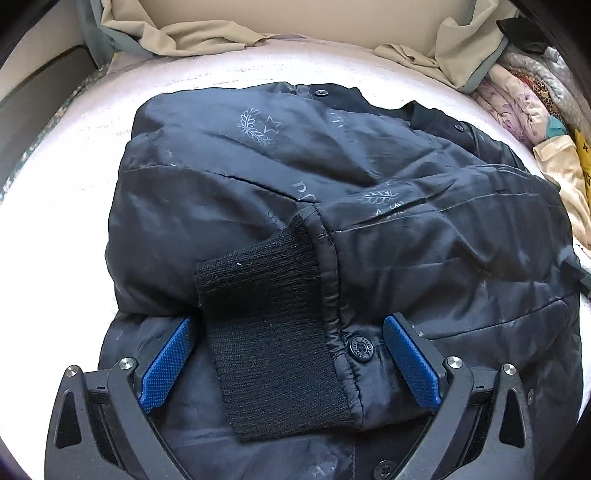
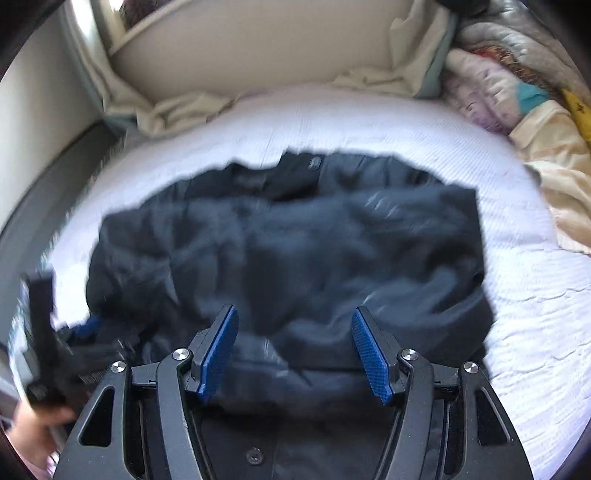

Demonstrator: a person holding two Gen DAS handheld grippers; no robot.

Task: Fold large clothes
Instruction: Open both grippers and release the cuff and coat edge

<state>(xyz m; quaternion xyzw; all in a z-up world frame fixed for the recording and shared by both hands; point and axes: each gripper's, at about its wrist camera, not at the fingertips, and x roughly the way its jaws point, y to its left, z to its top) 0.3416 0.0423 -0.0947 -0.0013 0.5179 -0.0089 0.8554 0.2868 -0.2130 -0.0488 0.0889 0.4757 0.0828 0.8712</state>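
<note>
A dark navy padded jacket (image 1: 295, 177) lies folded on the white bed cover (image 1: 66, 192). One sleeve is laid across its front, ending in a black knit cuff (image 1: 266, 332) beside a snap button (image 1: 360, 347). My left gripper (image 1: 290, 321) stands open wide just over it, the cuff lying between the blue pads (image 1: 168, 365) without touching them. In the blurred right wrist view my right gripper (image 2: 295, 309) is open above the jacket (image 2: 295, 240), nothing between its fingers. The left gripper (image 2: 55, 347) and a hand (image 2: 33, 424) show at the lower left.
Crumpled beige sheets (image 1: 177, 33) lie against the padded headboard (image 1: 295, 18) at the far side. A heap of patterned quilts and clothes (image 1: 524, 99) fills the right edge of the bed. White cover (image 2: 524, 295) shows around the jacket.
</note>
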